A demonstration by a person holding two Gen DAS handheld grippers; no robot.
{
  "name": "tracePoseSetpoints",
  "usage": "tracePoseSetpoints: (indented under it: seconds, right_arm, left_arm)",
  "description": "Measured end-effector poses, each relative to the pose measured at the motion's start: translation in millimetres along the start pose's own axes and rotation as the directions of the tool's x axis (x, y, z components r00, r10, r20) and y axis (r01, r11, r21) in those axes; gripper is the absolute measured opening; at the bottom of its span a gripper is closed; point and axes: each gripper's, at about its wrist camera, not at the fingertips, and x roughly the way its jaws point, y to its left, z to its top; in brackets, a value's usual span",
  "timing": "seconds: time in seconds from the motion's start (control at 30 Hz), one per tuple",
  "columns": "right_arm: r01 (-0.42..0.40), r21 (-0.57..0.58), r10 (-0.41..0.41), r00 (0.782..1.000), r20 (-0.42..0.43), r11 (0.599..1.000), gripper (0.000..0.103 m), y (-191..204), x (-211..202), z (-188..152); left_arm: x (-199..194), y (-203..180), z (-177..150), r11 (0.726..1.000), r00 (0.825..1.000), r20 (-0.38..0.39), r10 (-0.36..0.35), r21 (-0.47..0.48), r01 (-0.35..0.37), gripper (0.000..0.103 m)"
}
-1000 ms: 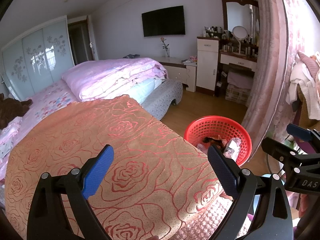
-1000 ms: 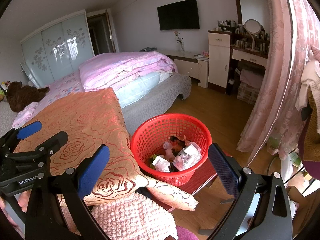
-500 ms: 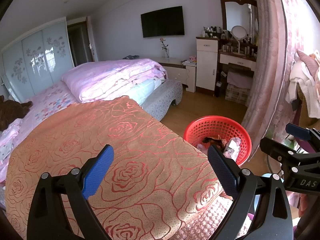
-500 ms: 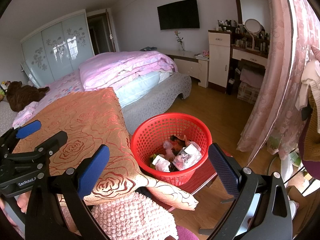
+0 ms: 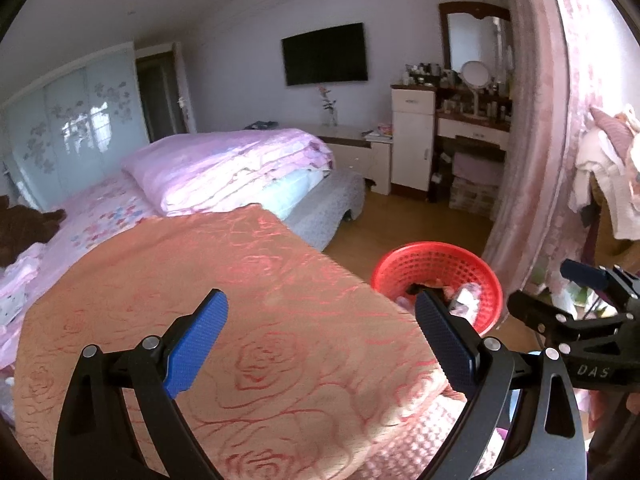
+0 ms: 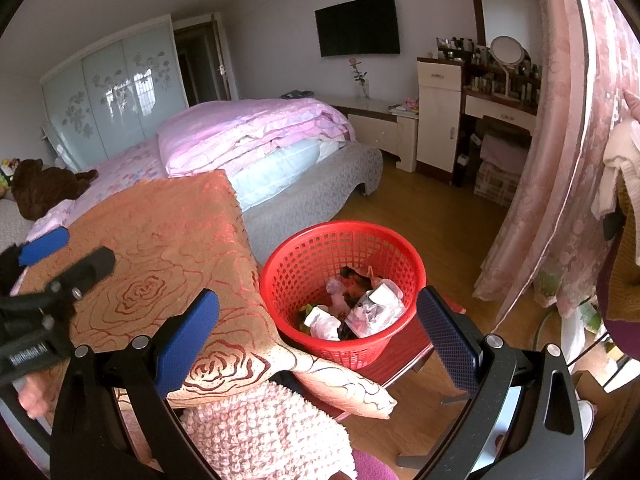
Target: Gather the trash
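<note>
Nearest, left gripper (image 5: 322, 336) and right gripper (image 6: 318, 332): jaws spread, empty. Beyond: orange rose-patterned bedspread (image 5: 224, 312); red plastic mesh basket (image 6: 296, 264) beside it. Crumpled wrapper trash (image 6: 360, 308) inside shows fully only in right view.

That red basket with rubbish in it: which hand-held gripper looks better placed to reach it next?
Probably the right hand-held gripper. In its view the red basket sits almost between its open fingers, rubbish in plain sight. The left hand-held gripper, also open, hangs over the orange blanket, with the basket off to its right.
</note>
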Motion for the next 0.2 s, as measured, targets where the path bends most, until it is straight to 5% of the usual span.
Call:
tracePoseSetpoints:
  seconds: [0.2]
  right_arm:
    - [-0.08,-0.086,0.075,0.995,-0.058,0.993,0.096,45,16,-15]
  left_arm:
    - [-18,57,-10,0.982,0.984,-0.006,0.18,-0.059,-0.18,0.091]
